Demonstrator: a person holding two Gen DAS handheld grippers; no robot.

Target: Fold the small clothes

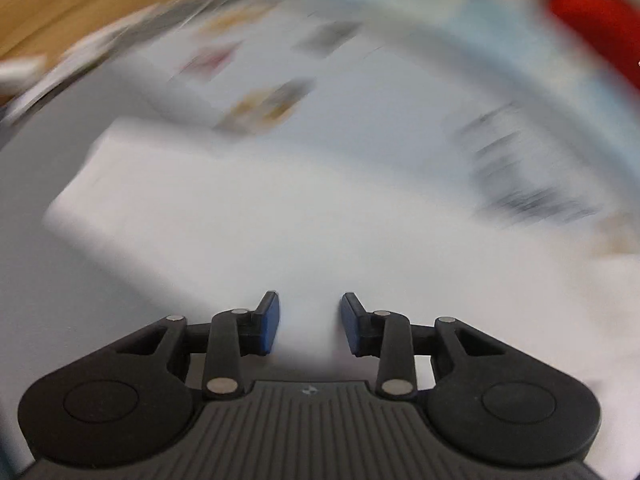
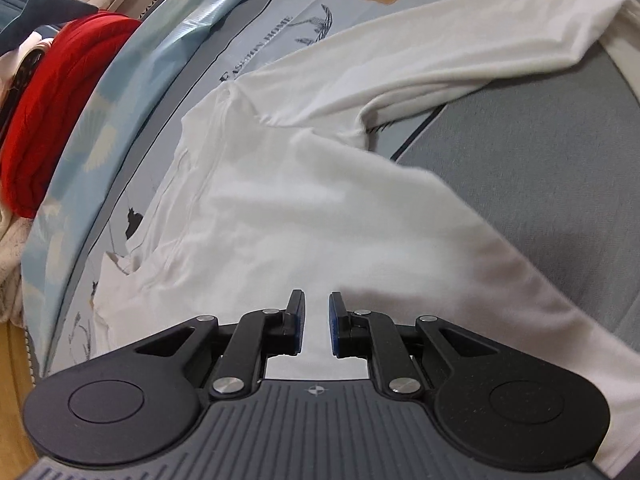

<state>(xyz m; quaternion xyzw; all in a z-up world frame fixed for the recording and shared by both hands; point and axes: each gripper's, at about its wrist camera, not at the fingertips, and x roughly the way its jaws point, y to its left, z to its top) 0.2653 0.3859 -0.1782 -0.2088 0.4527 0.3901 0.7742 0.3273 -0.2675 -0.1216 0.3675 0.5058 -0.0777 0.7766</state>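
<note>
A white long-sleeved top (image 2: 304, 200) lies flat on a printed bedsheet (image 2: 256, 36), one sleeve (image 2: 460, 52) stretched out sideways.

Soft matt white cloth top (image 2: 320, 200), red knit (image 2: 52, 112) — black plastic claw (image 2: 317, 322)

A bed with a printed pale-blue sheet (image 2: 256, 40) and grey cover (image 2: 540, 168); wooden floor (image 2: 12, 360) at its edge. Bright daylight enters top left; a red fabric pile (image 2: 52, 120) lies on the far side.
</note>
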